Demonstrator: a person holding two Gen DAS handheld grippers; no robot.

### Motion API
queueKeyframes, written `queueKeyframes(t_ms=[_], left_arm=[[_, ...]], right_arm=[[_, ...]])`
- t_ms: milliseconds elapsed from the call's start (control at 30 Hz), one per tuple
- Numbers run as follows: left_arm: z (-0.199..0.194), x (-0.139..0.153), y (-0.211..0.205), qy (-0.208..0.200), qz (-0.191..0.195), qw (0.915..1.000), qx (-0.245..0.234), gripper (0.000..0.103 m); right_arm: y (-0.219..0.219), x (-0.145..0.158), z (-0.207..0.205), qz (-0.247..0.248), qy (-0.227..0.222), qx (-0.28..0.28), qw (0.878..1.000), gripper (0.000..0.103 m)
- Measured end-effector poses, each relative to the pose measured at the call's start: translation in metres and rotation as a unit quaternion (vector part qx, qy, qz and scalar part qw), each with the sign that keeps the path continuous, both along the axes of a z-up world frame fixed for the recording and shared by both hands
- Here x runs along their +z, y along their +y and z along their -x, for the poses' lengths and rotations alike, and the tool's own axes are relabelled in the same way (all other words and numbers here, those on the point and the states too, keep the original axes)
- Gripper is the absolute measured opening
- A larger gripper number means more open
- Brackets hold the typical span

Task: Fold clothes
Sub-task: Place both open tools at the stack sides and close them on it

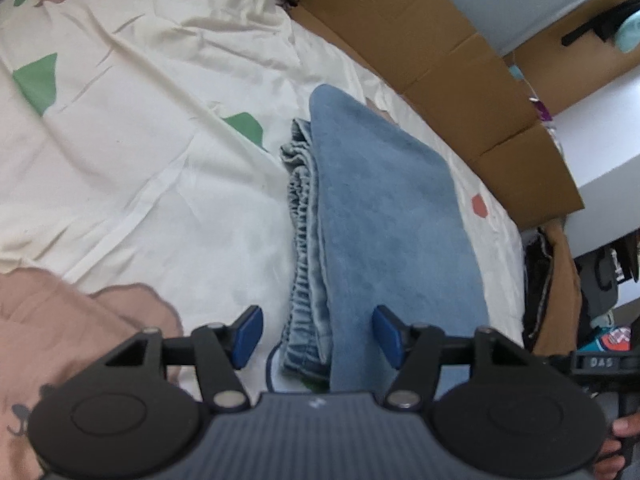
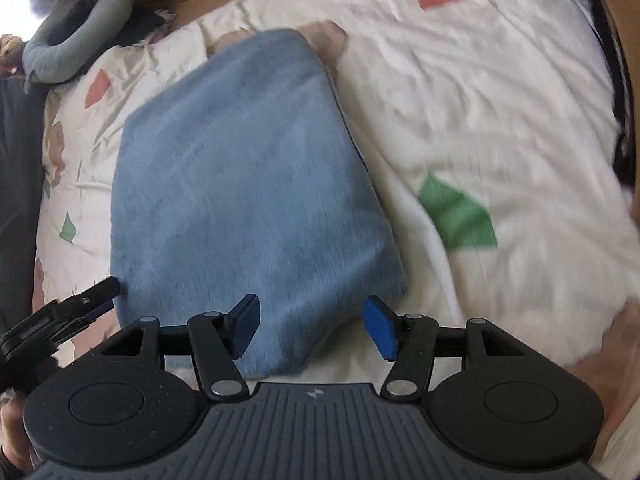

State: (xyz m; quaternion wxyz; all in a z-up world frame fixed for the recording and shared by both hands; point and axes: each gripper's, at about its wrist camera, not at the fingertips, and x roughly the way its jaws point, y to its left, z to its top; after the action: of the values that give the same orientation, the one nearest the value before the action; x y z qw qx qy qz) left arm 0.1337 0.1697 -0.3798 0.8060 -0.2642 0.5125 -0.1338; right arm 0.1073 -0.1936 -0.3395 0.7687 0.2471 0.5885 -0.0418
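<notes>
A folded blue denim garment (image 1: 380,220) lies on the cream bedsheet (image 1: 140,140), its gathered waistband layers showing along the left side. My left gripper (image 1: 318,334) hovers open over the garment's near end, and its blue pads (image 1: 248,336) stand apart from the cloth. In the right wrist view the same folded garment (image 2: 248,184) fills the middle as a smooth blue rectangle. My right gripper (image 2: 312,328) is open above the garment's near right corner and holds nothing. The left gripper's fingers (image 2: 94,294) show at the garment's near left edge.
A pink garment (image 1: 60,320) lies at the near left of the bed, and a pinkish cloth (image 2: 324,36) pokes out beyond the folded denim. Cardboard (image 1: 460,80) lines the bed's right side. A grey neck pillow (image 2: 76,36) sits at the far left corner.
</notes>
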Motion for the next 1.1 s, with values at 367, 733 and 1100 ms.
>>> queueKeyframes(t_ms=[367, 733, 1100], left_arm=[[-0.022, -0.026, 0.008, 0.014, 0.075, 0.9964, 0.038, 0.064], [-0.046, -0.050, 0.005, 0.027, 0.124, 0.9916, 0.025, 0.070], [-0.070, -0.062, -0.009, 0.046, 0.146, 0.9880, -0.018, 0.075]], right_arm=[[-0.016, -0.002, -0.064, 0.031, -0.001, 0.087, 0.996, 0.065], [-0.022, -0.017, -0.097, 0.038, -0.004, 0.191, 0.981, 0.069], [-0.038, -0.017, -0.100, 0.026, 0.005, 0.227, 0.973, 0.073]])
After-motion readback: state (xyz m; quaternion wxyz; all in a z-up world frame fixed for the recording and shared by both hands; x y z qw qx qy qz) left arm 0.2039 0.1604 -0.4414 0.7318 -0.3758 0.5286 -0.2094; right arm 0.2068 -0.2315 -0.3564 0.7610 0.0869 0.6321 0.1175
